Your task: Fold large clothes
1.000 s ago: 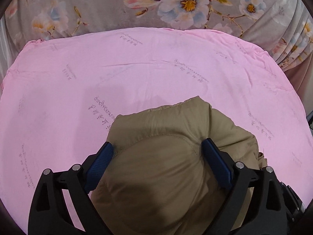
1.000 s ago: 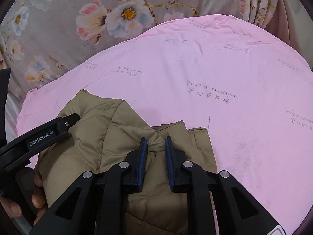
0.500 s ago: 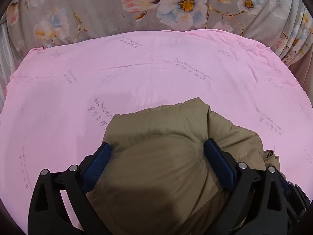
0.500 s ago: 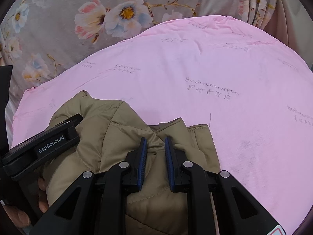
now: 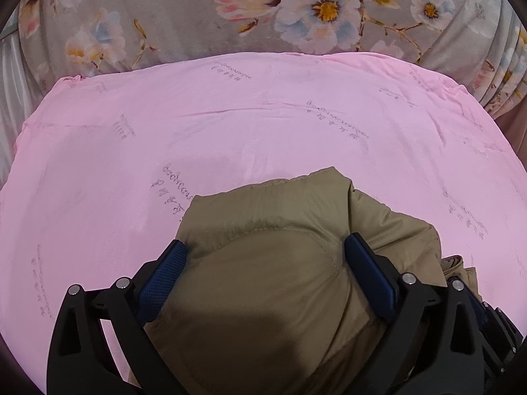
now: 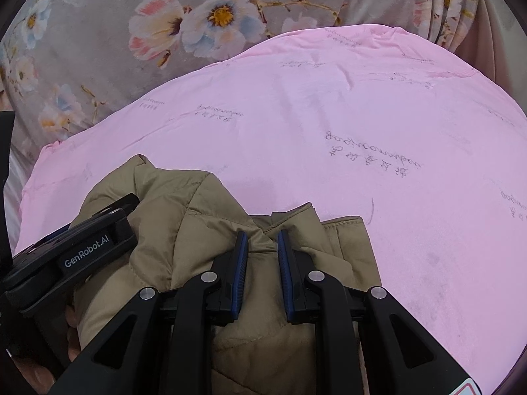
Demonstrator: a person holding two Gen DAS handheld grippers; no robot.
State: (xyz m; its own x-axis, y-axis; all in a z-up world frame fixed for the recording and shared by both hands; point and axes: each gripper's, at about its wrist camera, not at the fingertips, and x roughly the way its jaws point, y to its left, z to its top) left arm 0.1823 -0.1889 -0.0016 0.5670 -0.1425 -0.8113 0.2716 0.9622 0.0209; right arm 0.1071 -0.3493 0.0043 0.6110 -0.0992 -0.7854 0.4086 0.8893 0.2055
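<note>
Home bedroom: pink sheet [image 5: 263, 125], floral bedding [image 5: 296, 10]

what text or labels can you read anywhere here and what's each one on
"GenRobot.AI": white lettering on the black body of the left gripper, seen from the right wrist camera.
Cursive script with rows of small characters, printed repeatedly across the pink sheet: upside down and too faint to read.
Red-edged sticker at the bottom corner of the right wrist view: cut off, unreadable.
Tan padded jacket: no text visible.
</note>
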